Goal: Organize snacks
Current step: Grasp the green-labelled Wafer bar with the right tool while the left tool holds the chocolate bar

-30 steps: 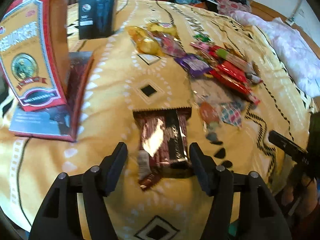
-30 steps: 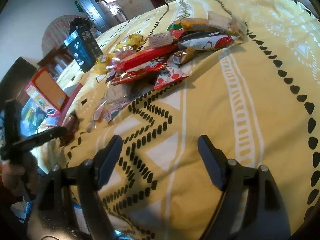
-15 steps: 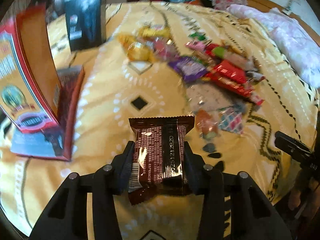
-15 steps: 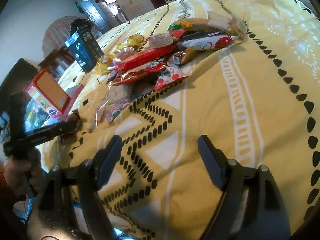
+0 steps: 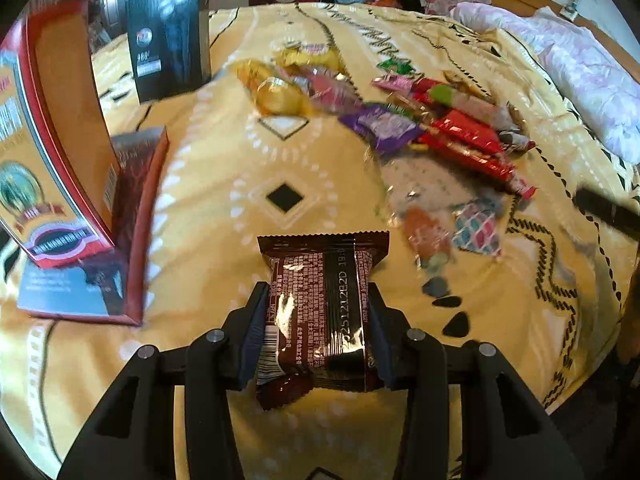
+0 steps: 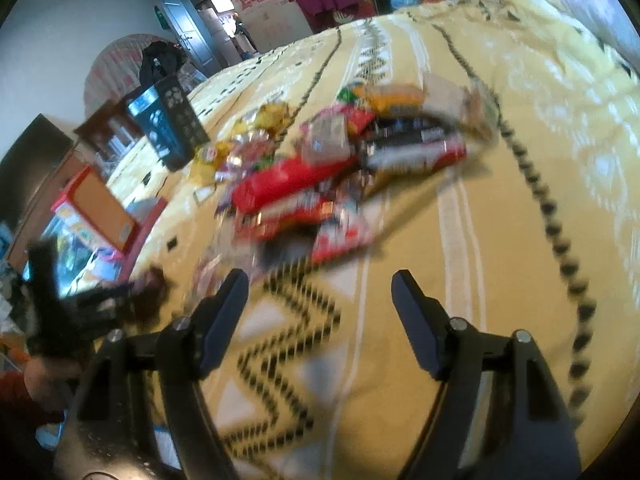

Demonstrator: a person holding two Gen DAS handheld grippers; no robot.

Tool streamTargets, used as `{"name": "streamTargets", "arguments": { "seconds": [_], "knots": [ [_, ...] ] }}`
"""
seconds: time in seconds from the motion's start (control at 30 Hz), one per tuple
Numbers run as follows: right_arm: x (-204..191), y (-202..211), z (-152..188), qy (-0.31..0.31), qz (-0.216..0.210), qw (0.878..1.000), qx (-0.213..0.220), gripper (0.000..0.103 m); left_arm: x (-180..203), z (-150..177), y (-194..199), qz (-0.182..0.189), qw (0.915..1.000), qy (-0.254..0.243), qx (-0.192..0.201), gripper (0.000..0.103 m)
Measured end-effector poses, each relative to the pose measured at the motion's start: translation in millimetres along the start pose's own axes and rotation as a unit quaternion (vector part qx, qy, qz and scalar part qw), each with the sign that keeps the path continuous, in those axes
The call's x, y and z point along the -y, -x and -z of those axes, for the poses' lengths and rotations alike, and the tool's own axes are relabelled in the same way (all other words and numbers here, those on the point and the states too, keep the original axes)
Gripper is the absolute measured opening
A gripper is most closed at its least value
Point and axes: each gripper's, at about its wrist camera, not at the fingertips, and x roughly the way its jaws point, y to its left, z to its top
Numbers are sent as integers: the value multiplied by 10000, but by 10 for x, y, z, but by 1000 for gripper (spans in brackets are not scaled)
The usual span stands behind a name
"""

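Bed covered by yellow patterned blanket (image 5: 224,168); cluttered room and open door (image 6: 176,20) seen upper left of right wrist view.

Left tool (image 5: 318,322) closed on brown snack packet (image 5: 324,300), packet held lower centre of frame, raised off blanket.

Right tool (image 6: 320,304) spread wide, nothing between fingers, above zigzag pattern.

Snack pile (image 5: 432,132) spread upper right of left view. Black box (image 5: 168,28) upright at upper left; red box (image 5: 44,152) tilted at left edge, over flat red lid (image 5: 132,220).

White bedding (image 5: 580,68) bunched far right.
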Motion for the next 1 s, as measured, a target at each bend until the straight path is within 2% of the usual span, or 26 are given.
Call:
{"name": "streamTargets", "arguments": {
  "seconds": [0.2, 0.47, 0.63, 0.83, 0.93, 1.0],
  "knots": [
    [-47, -136, -399, 157, 142, 9997, 109, 74, -25, 37, -27, 111, 9999, -14, 39, 48],
    [-5, -255, -561, 220, 285, 9994, -9, 74, -52, 61, -71, 232, 9997, 35, 50, 53],
    [46, -338, -729, 241, 354, 9990, -105, 74, -45, 47, -73, 252, 9997, 30, 28, 50],
    [-191, -715, -1040, 811, 490, 9949, -357, 74, -34, 37, -62, 240, 9997, 13, 5, 48],
    [-256, -1020, -1114, 1047, 814, 9885, -724, 67, -23, 29, -63, 189, 9998, 2, -8, 48],
    [-236, -1181, -1090, 1041, 902, 9856, -985, 56, -7, 32, -65, 139, 9999, -38, -1, 48]
  ]
}}
